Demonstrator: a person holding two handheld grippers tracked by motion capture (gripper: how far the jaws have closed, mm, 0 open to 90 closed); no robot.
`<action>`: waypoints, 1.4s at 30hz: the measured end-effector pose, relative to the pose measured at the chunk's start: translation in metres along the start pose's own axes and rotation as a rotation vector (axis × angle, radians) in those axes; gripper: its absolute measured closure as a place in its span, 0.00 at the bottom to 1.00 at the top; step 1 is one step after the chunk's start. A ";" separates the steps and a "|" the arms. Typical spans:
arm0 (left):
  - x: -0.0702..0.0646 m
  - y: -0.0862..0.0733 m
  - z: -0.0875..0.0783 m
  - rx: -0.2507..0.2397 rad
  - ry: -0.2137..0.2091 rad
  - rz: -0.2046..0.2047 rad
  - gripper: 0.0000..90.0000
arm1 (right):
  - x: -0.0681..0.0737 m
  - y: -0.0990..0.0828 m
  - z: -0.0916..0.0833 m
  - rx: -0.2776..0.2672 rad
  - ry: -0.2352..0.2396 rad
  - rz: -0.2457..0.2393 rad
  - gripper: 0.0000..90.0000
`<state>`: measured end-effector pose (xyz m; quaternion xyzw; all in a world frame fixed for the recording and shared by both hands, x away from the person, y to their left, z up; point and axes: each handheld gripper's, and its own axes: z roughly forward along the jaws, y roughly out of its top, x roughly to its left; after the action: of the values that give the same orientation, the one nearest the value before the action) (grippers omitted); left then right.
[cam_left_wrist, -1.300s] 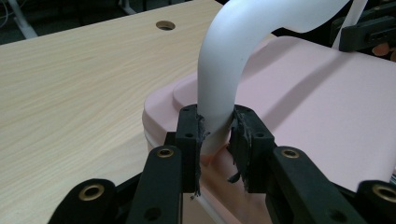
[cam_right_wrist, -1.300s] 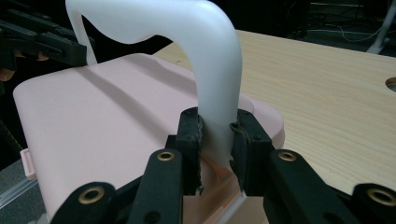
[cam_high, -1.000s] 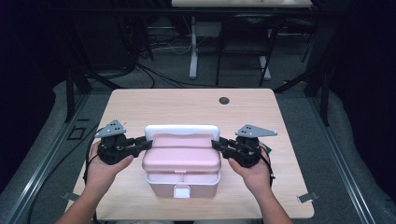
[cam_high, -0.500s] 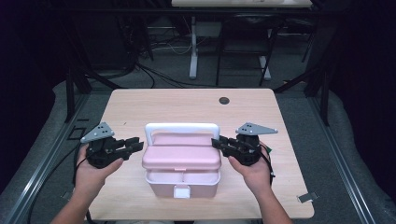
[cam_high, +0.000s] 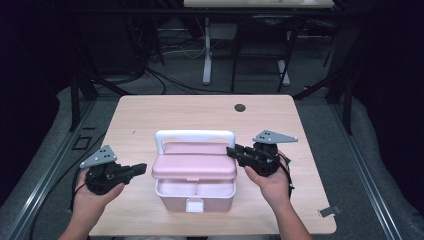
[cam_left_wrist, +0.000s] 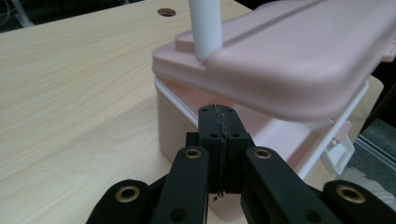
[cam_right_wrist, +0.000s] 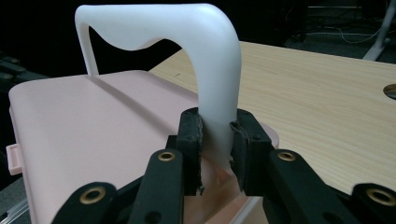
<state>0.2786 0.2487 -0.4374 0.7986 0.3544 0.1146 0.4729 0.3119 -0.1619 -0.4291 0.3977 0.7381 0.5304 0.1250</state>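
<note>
1. One pink box (cam_high: 195, 172) sits near the middle of the table's (cam_high: 150, 115) front half, with its lid (cam_high: 194, 162) raised off the base and tilted, so a gap shows beneath it in the left gripper view.
2. Two compartments show in the open front of the base in the high view; what they hold cannot be made out.
3. A white handle (cam_high: 195, 136) stands upright over the lid's far edge, and a small white latch (cam_high: 195, 205) hangs at the front of the base.
4. Right gripper (cam_high: 235, 151) has its jaws clamped on the handle's right leg, just above the lid.
5. Left gripper (cam_high: 140, 169) lies just left of the box, apart from it; its jaws have just been closing and now meet with nothing between them.
6. Most of the base's inside is hidden under the lid, and the person's forearms are cut off at the bottom edge of the high view.
7. Pale wood makes up the tabletop, with a dark round hole (cam_high: 240, 107) near its far edge.
8. Beyond the table the room is dark, with grey floor, cables and metal frame legs.
</note>
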 end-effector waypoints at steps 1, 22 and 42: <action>-0.001 -0.001 0.001 0.005 -0.007 0.000 1.00 | 0.000 0.000 0.000 0.000 0.000 0.000 0.83; -0.021 -0.004 0.037 0.064 -0.121 0.021 1.00 | -0.001 -0.001 0.000 -0.003 0.007 0.007 0.83; -0.025 0.009 0.033 0.048 -0.129 0.034 1.00 | -0.002 -0.001 -0.008 -0.009 -0.012 0.001 0.78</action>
<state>0.2818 0.2069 -0.4429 0.8212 0.3120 0.0623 0.4737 0.3073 -0.1691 -0.4273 0.4006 0.7349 0.5313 0.1312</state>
